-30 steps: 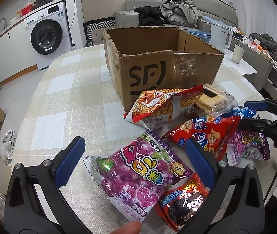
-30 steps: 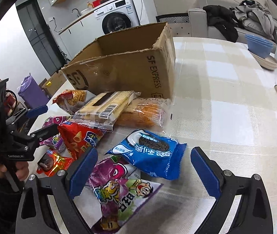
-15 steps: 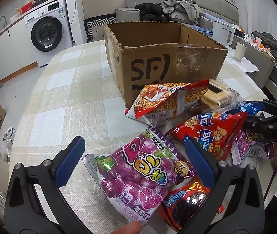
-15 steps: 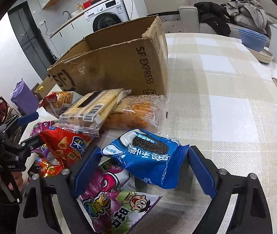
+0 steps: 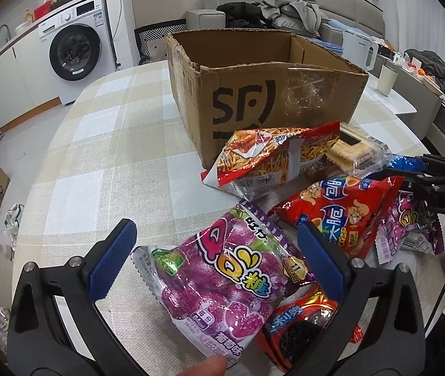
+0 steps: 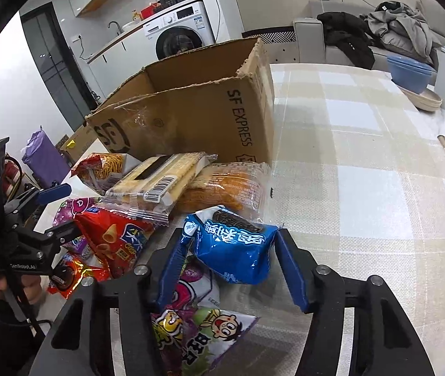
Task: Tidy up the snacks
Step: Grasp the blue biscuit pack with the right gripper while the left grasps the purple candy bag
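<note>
Both tongs busy: our right gripper [image 6: 233,264] has just closed on the blue pack [image 6: 231,247], left gripper [image 5: 219,257] spread over the purple bag [image 5: 222,279]; next, lift to the far box [image 6: 197,109].

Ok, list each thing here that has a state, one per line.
cardboard box: open on top, upright, nothing seen in it.
blue cookie pack: sealed, squeezed between the right gripper's pads.
right gripper: jaws just closed onto the pack.
left gripper: open, over the purple candy bag, not gripping it.
noodle snack bag: sealed, leaning on the box.
washing machine: door shut.
</note>
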The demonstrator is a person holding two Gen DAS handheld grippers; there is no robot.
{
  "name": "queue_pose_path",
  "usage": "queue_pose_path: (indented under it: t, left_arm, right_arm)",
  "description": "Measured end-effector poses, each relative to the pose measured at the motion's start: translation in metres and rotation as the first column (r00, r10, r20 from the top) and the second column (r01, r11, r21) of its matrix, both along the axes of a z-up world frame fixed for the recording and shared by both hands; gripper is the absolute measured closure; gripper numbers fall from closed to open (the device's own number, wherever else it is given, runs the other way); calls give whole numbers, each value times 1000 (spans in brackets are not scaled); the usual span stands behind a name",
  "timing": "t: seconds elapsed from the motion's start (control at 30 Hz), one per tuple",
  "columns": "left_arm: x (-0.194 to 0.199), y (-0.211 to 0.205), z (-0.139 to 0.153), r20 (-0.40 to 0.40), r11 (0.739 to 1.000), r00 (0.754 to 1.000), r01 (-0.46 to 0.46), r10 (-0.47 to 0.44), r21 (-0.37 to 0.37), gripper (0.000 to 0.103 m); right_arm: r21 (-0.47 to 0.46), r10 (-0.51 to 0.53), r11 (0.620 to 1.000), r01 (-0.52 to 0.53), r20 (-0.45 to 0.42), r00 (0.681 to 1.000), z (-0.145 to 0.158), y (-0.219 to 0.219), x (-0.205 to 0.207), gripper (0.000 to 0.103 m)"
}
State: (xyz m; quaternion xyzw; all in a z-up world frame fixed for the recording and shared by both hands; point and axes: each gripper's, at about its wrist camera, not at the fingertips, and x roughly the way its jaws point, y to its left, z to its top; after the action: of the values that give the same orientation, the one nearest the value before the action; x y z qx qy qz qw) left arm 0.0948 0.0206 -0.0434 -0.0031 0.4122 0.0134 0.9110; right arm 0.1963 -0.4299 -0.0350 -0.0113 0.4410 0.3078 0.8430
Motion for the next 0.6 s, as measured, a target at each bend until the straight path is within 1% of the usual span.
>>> queue_pose_path:
  t: [0.2,0.33,0.53,0.6]
  left_arm:
    - [0,3,0,3,1000,1000,-1,1,2,1]
    - [-2,6,-1,2,1000,1000,-6,6,-1,1]
    - [0,7,-6,-23,1000,1000,8,-9,-31,1]
    - [2,8,-7,-26,1000,1000,4,-5,-24,1]
  right_arm:
    - [15,11,1000,-11,-5,1000,2,-6,-1,51]
    - [37,14,999,-14,8,1000,10,-13,-3,53]
    - [60,25,998,-27,26,999,22,-19,-6,57]
    - [64,26,998,-28,29,999,24,-20,-7,57]
